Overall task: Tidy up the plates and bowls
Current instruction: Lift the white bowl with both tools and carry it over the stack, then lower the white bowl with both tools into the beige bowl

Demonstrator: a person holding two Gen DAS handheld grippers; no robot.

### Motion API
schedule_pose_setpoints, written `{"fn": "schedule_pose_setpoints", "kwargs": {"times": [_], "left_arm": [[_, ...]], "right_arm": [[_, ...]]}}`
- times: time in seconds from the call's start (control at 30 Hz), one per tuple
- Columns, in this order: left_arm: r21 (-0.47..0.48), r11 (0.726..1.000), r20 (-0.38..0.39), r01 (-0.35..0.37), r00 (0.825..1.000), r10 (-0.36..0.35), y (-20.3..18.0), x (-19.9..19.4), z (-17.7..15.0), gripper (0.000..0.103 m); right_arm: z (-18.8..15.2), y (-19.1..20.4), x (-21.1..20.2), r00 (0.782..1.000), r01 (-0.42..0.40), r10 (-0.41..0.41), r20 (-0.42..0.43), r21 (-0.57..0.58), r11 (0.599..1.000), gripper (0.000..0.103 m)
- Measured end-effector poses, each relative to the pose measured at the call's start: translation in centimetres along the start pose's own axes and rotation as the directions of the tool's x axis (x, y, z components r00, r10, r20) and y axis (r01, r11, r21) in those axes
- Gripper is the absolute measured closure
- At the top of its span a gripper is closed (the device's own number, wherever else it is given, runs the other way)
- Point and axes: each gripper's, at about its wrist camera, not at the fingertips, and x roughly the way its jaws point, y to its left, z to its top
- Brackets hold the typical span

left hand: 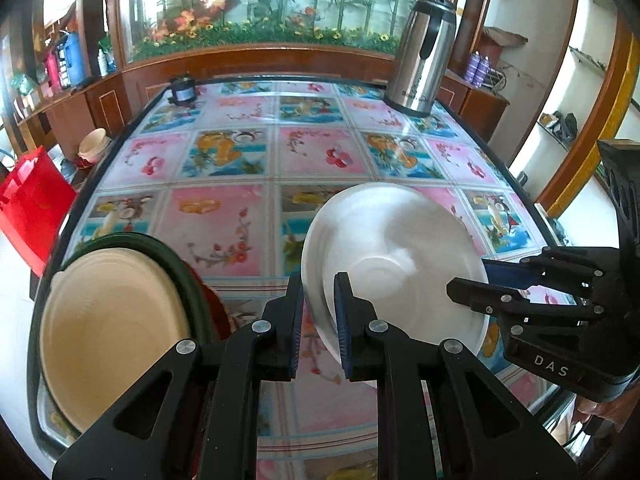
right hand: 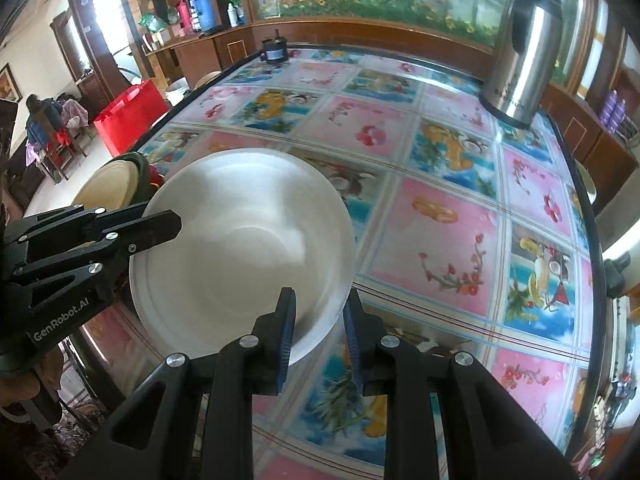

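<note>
1. Left tongs (left hand: 318,316): pinching the white bowl (left hand: 394,264) by its rim at the bowl's 8 o'clock edge, one pad inside the wall, one outside. Grip is on a thin lip only.
2. Right tongs (right hand: 320,334): pinching the same bowl's rim at the 5 o'clock edge in the right wrist view. Both tongs thus carry one bowl from opposite sides.
3. Bowl location: held clear above the patterned table (left hand: 248,160), near its front edge, between the two tongs. Whether the foot touches the table I cannot tell; it looks lifted.
4. Bowl attitude: round, so no true long axis; the mouth points up and tips toward the cameras. The line joining the two grips runs roughly 9 to 3 o'clock.
5. Risk A: glazed rim, small pad contact. If the hands drift apart or together, one rim could slip free and the bowl would swing off the other grip and drop to the table.
6. Risk B: uneven height of the hands would tilt it further, same result.
7. Stack (left hand: 116,328) of a cream dish in a green one sits at 9 o'clock, just beside the left tongs. Judged to be the destination; a careless approach could knock rim against rim.
8. Far: steel flask (left hand: 424,56) at 1 o'clock, well apart.
</note>
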Motion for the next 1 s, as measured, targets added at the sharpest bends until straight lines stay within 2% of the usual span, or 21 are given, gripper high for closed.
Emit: {"fn": "schedule_pose_setpoints", "kwargs": {"times": [0.43,0.63,1.0], "left_arm": [[-0.077,0.997,0.072,-0.014,0.997,0.019,5.3,-4.7,-0.4,0.089],[-0.125,0.991,0.106,-0.050,0.992,0.063,8.8,-7.0,-1.0,0.088],[-0.216,0.968,0.079,-0.125,0.986,0.145,14.7,-7.9,-3.8,0.088]], "right_arm": [[2.6,5.4,-2.1,0.999,-0.007,0.012,0.051,-0.101,0.995,0.078],[4.3,9.0,-2.1,0.997,-0.038,0.049,0.066,-0.164,0.986,0.078],[6.1,14.9,1.1,0.994,-0.101,0.109,0.016,-0.253,0.962,0.078]]}}
